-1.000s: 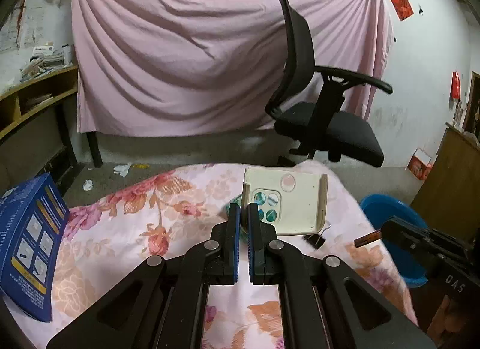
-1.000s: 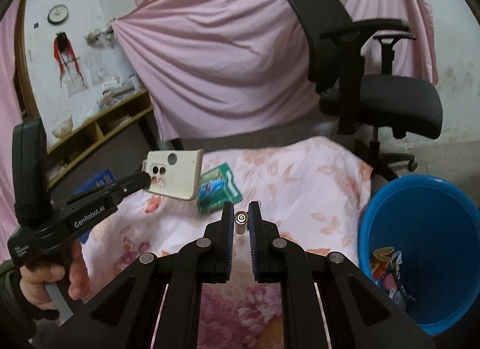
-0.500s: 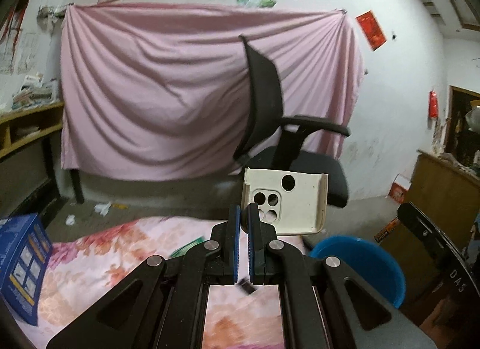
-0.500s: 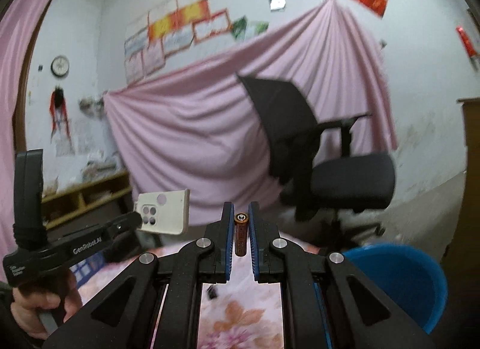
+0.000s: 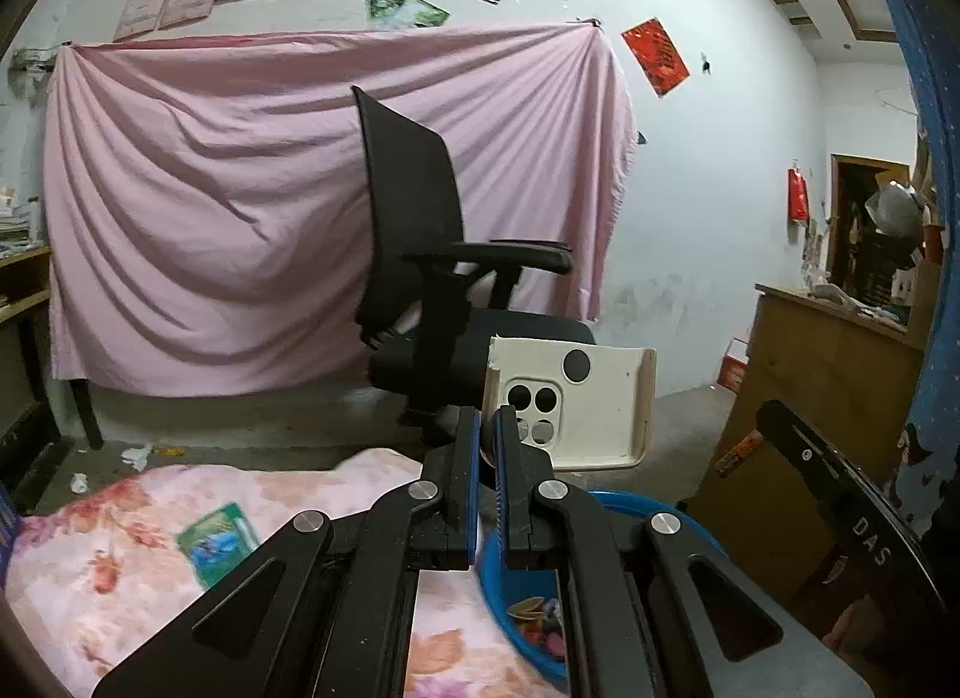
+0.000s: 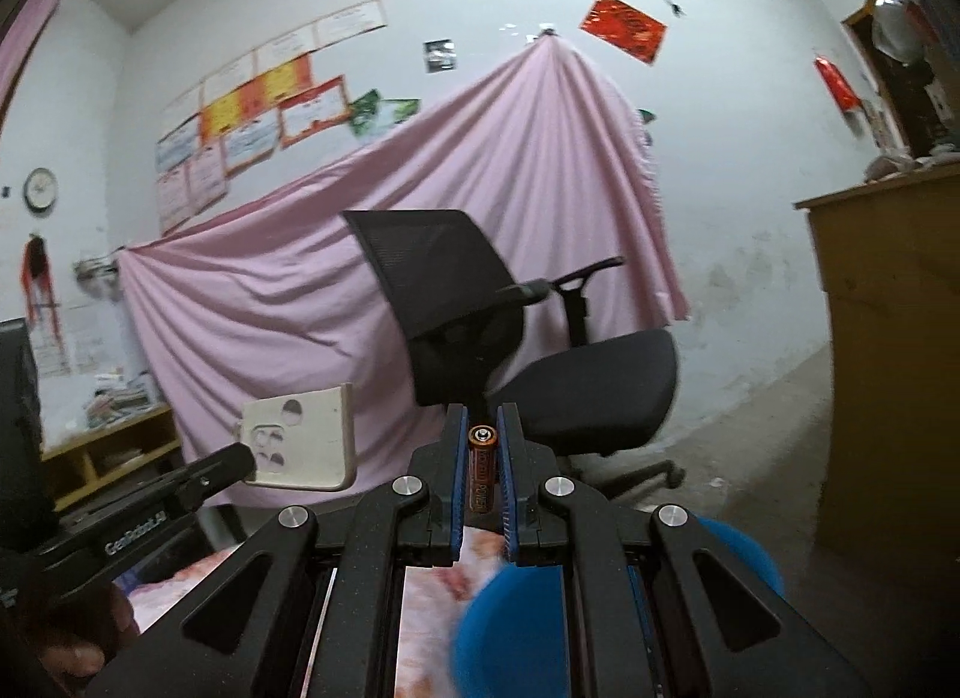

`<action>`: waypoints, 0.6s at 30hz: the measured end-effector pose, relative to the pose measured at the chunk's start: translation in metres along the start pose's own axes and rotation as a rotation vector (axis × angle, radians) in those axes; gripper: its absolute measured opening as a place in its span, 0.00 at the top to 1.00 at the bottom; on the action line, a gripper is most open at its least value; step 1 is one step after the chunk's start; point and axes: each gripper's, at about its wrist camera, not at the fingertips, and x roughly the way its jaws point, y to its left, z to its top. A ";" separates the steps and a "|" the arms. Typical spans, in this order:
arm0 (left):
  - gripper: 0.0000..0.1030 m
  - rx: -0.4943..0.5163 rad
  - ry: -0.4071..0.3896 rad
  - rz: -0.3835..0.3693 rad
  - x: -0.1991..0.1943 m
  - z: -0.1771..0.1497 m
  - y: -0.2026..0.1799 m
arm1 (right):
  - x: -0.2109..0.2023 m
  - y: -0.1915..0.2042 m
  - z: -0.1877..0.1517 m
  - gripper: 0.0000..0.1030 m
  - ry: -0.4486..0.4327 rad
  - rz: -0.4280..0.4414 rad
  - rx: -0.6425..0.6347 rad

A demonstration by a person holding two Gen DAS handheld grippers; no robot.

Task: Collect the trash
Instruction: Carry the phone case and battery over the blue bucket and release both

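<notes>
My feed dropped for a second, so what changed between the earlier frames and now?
Both hand-held grippers lifted their loads off the floral cloth and swung toward the blue bin: the left hand-held gripper with the phone case, the right hand-held gripper with the battery. Nothing was let go. The green packet stayed on the cloth.

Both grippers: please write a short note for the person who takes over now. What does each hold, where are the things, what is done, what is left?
Left gripper: shut on the phone case, held in the air above the table edge.
Right gripper: shut on the battery, also lifted.
Blue bin: beside the table, below both grippers, with some wrappers already inside.
Done: both items picked up and carried toward the bin.
Left: drop both into the bin, then probably fetch the green packet lying on the flowered cloth.
</notes>
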 end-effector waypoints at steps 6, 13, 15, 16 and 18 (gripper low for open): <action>0.97 0.003 0.087 -0.012 0.027 -0.012 -0.021 | 0.005 -0.024 -0.007 0.92 0.051 -0.047 0.037; 0.97 -0.029 0.229 -0.005 0.055 -0.031 -0.024 | 0.021 -0.043 -0.020 0.92 0.145 -0.061 0.071; 0.97 -0.040 0.260 -0.010 0.062 -0.034 -0.025 | 0.026 -0.046 -0.025 0.92 0.174 -0.063 0.079; 0.97 -0.045 0.271 -0.012 0.060 -0.039 -0.023 | 0.027 -0.048 -0.027 0.92 0.182 -0.064 0.085; 0.97 -0.050 0.295 -0.016 0.067 -0.040 -0.025 | 0.031 -0.051 -0.030 0.92 0.196 -0.065 0.095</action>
